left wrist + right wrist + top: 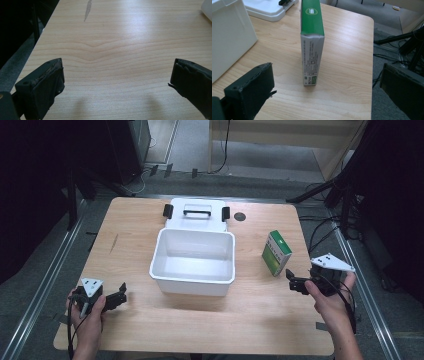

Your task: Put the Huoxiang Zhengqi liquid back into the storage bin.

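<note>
Right of the bin [193, 279], upright box [276, 252]; right gripper [296, 283] wide and just short of it, should straddle the narrow faces squarely; left gripper [118, 298] wide, empty.

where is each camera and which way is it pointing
high view: above the person's side, looking forward and down on the table; both hands with the left tool and right tool show.
left gripper view: on the left tool, facing bare wood between open jaws.
right gripper view: on the right tool, facing the green box.
Shared by the high and right gripper views: green box, white bin.
</note>
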`<state>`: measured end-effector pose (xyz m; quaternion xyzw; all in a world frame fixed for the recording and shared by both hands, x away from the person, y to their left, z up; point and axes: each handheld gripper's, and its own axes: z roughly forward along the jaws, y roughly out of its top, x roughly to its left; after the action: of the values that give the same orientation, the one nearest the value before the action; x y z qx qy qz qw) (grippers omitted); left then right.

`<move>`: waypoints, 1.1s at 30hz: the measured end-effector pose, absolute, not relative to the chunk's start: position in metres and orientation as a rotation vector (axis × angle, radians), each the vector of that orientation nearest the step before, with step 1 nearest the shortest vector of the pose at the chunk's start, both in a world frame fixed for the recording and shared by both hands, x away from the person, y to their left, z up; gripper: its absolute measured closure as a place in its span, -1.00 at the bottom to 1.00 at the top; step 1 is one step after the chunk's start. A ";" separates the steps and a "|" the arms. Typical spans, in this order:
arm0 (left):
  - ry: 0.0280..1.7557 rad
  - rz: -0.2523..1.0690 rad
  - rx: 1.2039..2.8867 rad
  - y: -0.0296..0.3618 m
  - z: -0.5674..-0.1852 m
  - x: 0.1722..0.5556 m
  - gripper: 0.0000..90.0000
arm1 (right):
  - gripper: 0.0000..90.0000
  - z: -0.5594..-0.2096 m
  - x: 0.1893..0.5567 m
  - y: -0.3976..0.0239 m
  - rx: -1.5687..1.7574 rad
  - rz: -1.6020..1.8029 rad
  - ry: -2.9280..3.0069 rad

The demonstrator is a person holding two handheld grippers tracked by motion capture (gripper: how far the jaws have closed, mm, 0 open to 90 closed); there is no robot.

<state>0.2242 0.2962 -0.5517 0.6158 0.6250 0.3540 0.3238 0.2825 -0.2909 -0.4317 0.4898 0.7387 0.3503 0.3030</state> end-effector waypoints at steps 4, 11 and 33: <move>1.645 0.921 1.611 0.297 -0.551 0.223 -1.00 | -1.00 -0.421 0.295 -0.287 1.307 0.880 2.003; 1.643 0.919 1.599 0.298 -0.551 0.223 -1.00 | -1.00 -0.403 0.317 -0.280 1.350 0.779 2.089; 1.642 0.905 1.614 0.296 -0.552 0.223 -1.00 | -1.00 -0.377 0.355 -0.263 1.418 0.424 2.334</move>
<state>0.2233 0.2964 -0.5515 0.6165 0.6272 0.3455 0.3275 0.3547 -0.2628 -0.3770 0.5041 0.8295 0.1506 0.1877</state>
